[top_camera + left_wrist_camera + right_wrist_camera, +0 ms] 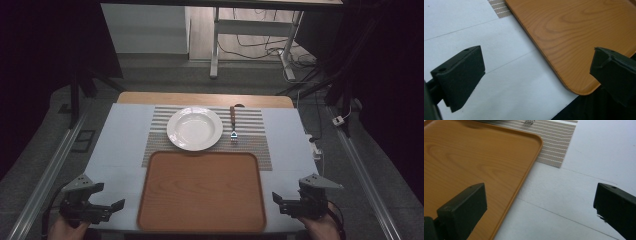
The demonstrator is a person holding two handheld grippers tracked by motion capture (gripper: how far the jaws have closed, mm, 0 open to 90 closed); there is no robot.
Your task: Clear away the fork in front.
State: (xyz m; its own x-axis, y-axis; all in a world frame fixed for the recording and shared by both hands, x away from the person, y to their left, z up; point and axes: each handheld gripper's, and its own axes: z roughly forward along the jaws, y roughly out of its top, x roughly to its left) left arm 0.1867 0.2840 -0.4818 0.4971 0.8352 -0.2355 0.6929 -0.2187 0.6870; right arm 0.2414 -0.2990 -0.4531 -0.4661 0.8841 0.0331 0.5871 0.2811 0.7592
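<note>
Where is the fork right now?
In the high view the fork lies on the striped placemat, just right of the white plate and beyond the wooden tray, tines toward the tray.

The high view is looking dim, with both side edges falling away into near black. The light is landing mostly on the pale cloth (120,135) and the floor at the far end. The plate (194,128) is glowing soft white, with no hard glare. The tray (202,192) is blurring slightly along its near rim. In the two gripper views the light is coming across brighter and even, the wood grain is showing fairly sharp, and the close black jaws are sitting soft and out of focus.
</note>
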